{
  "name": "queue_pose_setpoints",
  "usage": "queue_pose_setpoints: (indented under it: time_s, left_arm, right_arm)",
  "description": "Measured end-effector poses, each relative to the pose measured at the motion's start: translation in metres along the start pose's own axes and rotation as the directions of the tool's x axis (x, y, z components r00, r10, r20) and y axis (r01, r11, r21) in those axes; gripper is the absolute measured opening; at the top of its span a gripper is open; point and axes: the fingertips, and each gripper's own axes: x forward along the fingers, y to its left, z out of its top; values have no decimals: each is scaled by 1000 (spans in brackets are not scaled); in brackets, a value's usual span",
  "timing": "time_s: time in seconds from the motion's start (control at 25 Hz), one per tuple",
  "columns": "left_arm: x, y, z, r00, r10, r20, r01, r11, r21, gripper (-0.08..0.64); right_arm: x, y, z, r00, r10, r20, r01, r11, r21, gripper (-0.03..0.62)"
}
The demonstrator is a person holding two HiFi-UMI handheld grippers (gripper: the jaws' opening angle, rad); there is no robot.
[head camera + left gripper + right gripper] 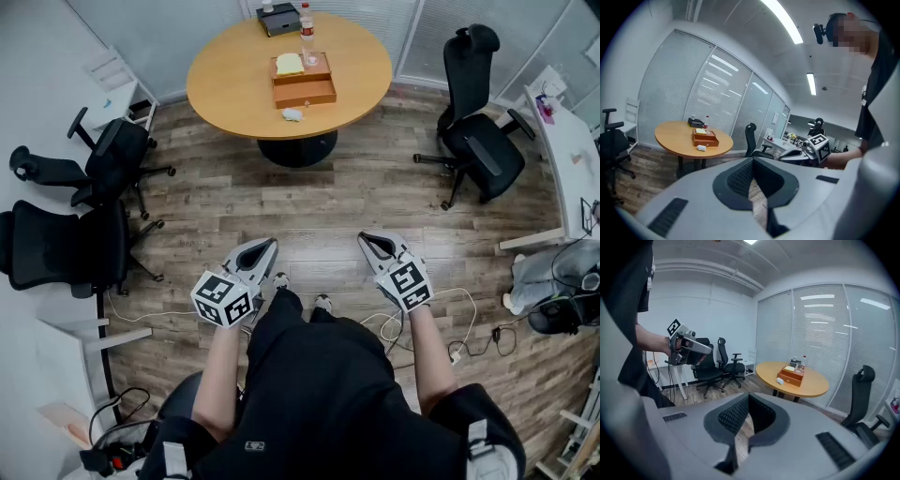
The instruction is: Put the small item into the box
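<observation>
A small white item (292,114) lies on the round wooden table (225,80), just in front of the brown wooden box (303,80). The box holds something yellow in its back part. Both grippers hover over the floor, well short of the table. My left gripper (266,247) is shut and holds nothing. My right gripper (371,243) is also shut and holds nothing. In the left gripper view the item (701,148) and box (705,137) lie far ahead on the left. In the right gripper view the box (792,376) and item (780,380) sit far ahead on the table.
Black office chairs stand at the left (103,164) and at the right (480,131) of the table. A black case (278,19) and a bottle (307,23) stand at the table's far edge. Cables (464,342) lie on the wooden floor at the right. A white desk (567,150) is at the right.
</observation>
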Motion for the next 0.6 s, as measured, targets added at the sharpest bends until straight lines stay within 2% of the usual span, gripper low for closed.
queue_pose_setpoints:
  time_s: [0.6]
  left_arm:
    - [-11,24,-7,1000,6,-1,-6,999,-47,6]
  right_arm:
    - [20,6,2,1000,-14,-25,14,1000,13,5]
